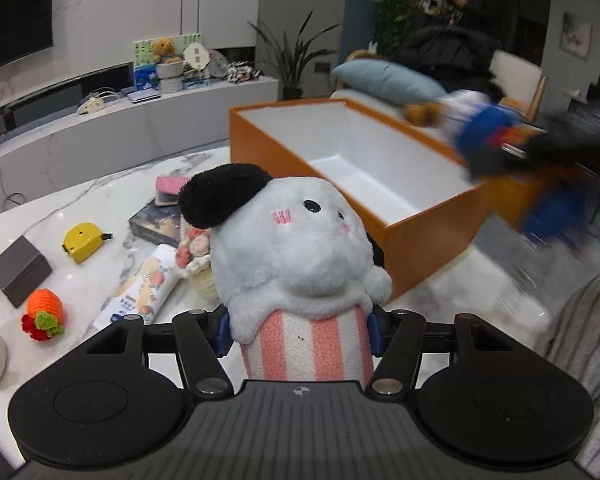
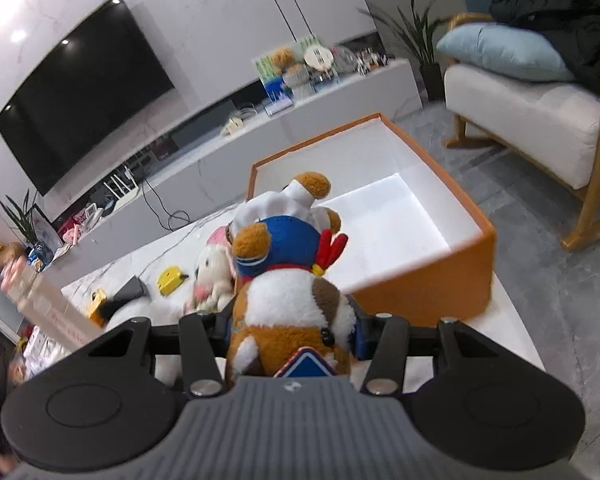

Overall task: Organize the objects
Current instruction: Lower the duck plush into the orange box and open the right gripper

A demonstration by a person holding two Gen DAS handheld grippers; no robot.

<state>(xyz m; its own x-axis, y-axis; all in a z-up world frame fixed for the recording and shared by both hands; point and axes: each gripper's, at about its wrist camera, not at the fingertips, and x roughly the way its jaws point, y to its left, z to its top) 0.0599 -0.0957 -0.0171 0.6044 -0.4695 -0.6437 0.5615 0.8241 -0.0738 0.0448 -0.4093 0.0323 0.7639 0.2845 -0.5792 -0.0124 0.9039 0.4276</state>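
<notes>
White plush (image 1: 296,256), black ear, pink-striped body, probably clamped by left tongs (image 1: 299,334)

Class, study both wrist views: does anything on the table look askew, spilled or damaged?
Nothing looks damaged or spilled. The white tube lies on its side, propped against the dark book. Otherwise just loose clutter beside the empty orange box.

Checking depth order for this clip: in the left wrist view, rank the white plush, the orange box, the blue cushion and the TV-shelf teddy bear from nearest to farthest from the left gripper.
1. white plush: clamped in the left gripper.
2. orange box: just behind, to the right, on the table.
3. blue cushion: beyond the box, upper right.
4. teddy bear: on the TV shelf by the far wall, upper left.
</notes>
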